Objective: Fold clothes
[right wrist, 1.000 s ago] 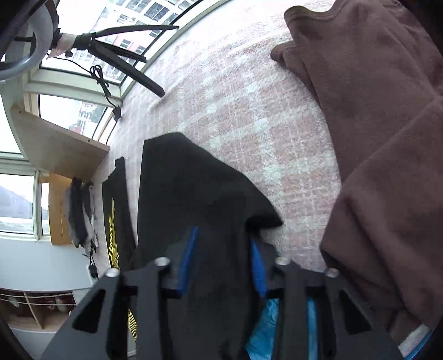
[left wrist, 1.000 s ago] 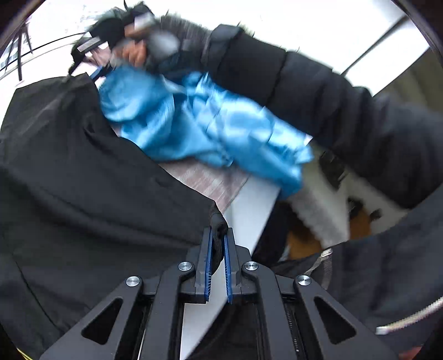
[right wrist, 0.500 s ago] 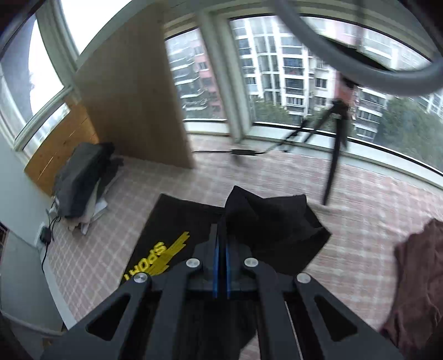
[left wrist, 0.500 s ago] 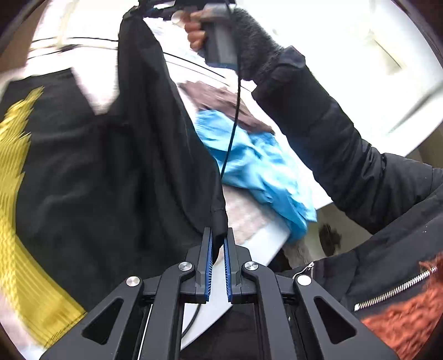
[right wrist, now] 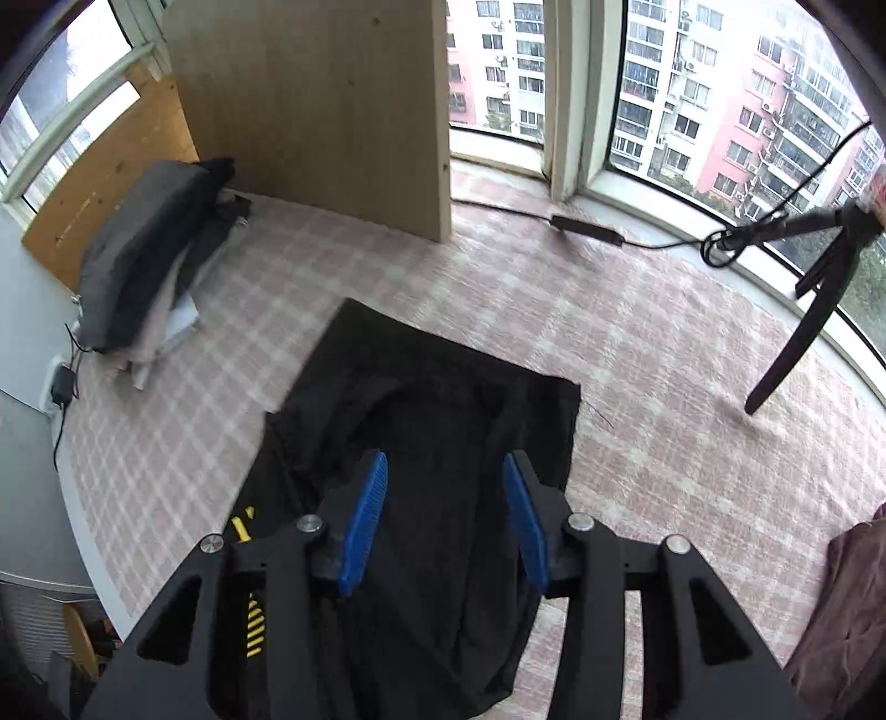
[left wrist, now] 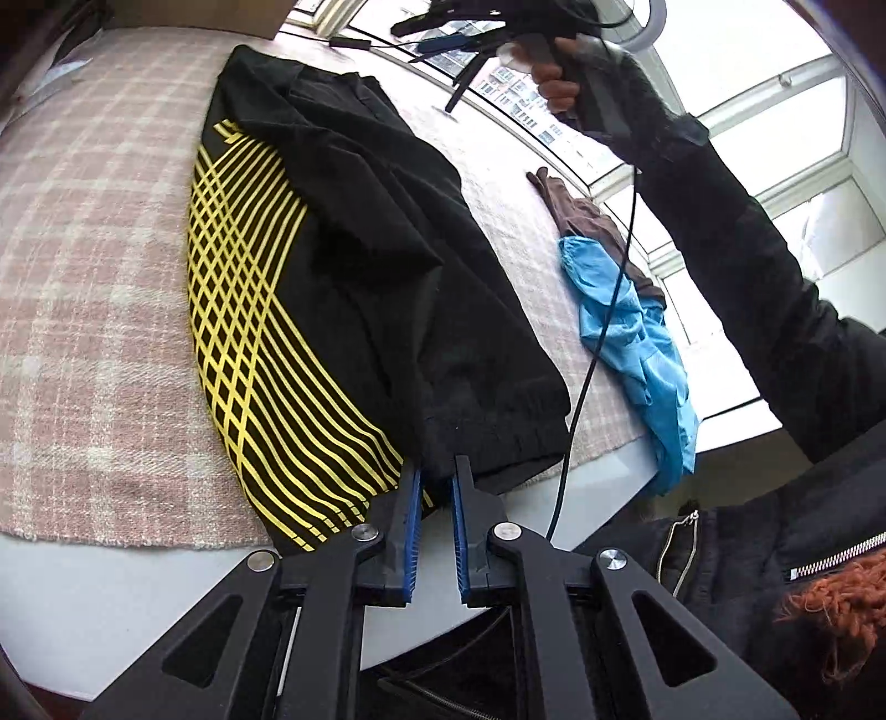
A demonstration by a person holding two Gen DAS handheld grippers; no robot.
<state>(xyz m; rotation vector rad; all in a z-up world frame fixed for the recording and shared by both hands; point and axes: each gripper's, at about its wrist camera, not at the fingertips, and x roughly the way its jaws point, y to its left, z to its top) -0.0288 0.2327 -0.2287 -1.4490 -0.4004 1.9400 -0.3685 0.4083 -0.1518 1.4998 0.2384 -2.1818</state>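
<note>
Black shorts with yellow stripes lie folded on the pink checked cloth, one half laid over the other. My left gripper sits at the waistband by the table's near edge, its jaws slightly apart with the waistband's edge between the tips. My right gripper is open and empty, held above the shorts. In the left wrist view the right gripper is raised high at the top.
A blue garment and a brown garment lie at the table's right; the brown one shows in the right wrist view. Folded grey clothes, a wooden board, a tripod leg and a cable stand at the back.
The right gripper laid its half of the shorts over the other half, opened and rose away. The left gripper's jaws parted slightly at the waistband.
</note>
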